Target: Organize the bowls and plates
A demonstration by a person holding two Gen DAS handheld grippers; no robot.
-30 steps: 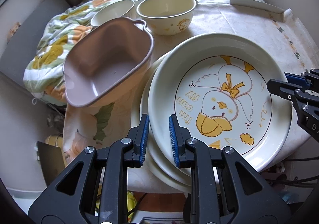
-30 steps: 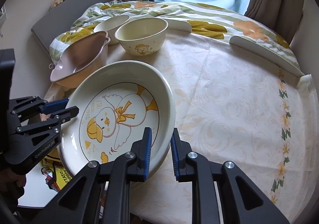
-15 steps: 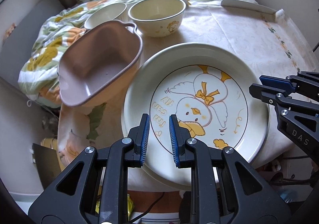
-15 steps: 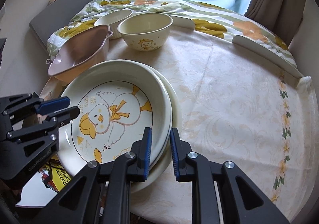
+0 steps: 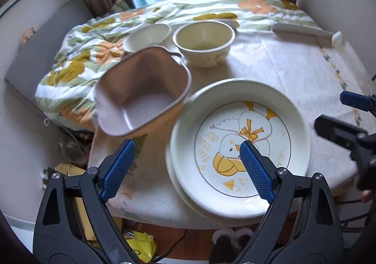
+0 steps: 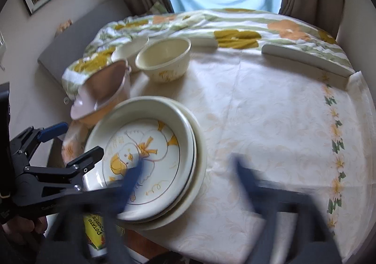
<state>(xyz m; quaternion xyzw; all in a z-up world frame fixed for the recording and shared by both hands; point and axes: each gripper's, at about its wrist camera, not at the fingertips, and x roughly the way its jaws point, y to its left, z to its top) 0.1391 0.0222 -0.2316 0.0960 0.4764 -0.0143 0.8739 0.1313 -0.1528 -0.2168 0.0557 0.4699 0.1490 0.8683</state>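
Observation:
A cream duck-print plate (image 5: pixel 242 146) lies stacked on another plate (image 5: pixel 178 188) at the table's near edge; it also shows in the right wrist view (image 6: pixel 150 146). My left gripper (image 5: pixel 185 170) is open and empty, its fingers apart over the plate's left rim. My right gripper (image 6: pixel 188 177) is open, empty and blurred, over the stack's right rim. A pink tub (image 5: pixel 141 90) sits tilted left of the plates. A cream bowl (image 5: pixel 204 40) and a white bowl (image 5: pixel 148 36) stand behind it.
The round table (image 6: pixel 270 111) has a pale floral cloth. A flowered quilt (image 5: pixel 77 66) lies bunched at the back left. White table-edge guards (image 6: pixel 305 59) sit at the far right. A yellow bag (image 5: pixel 141 247) lies on the floor below the table edge.
The duck plate was held by both grippers above the lower plate, was set down on it, and both grippers have opened and drawn back.

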